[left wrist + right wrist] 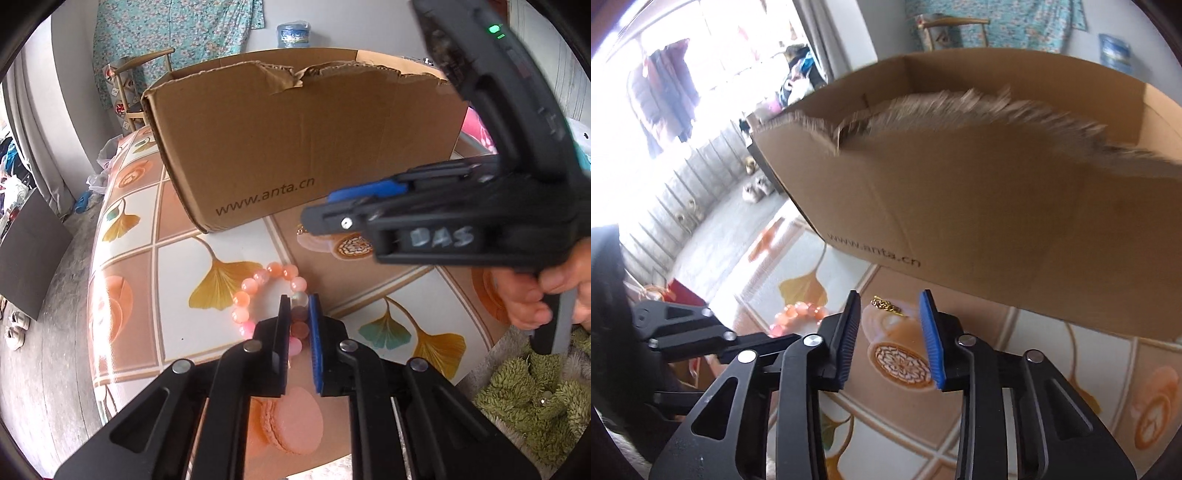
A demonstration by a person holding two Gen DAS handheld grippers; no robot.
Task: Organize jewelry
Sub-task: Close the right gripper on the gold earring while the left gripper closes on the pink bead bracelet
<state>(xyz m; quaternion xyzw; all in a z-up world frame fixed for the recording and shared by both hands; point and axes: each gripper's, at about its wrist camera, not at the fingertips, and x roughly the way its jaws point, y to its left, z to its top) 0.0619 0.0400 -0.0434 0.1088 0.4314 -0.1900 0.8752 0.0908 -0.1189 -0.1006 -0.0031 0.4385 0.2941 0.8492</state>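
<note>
A pink and orange bead bracelet (258, 291) lies on the patterned tablecloth. My left gripper (299, 308) is shut on the bracelet's near side, with beads pinched between the pads. The bracelet also shows in the right wrist view (799, 314), left of my right gripper (890, 306). My right gripper is open and empty, hovering over a gold chain (886, 305) that lies on the cloth just in front of the cardboard box (960, 203). In the left wrist view the right gripper (332, 210) reaches in from the right, in front of the box (295, 147).
The open box with a torn top edge stands at the back of the table (177, 295). A green shaggy textile (535, 398) lies at the lower right. The table's left edge (98, 295) drops to the floor, where there are shoes.
</note>
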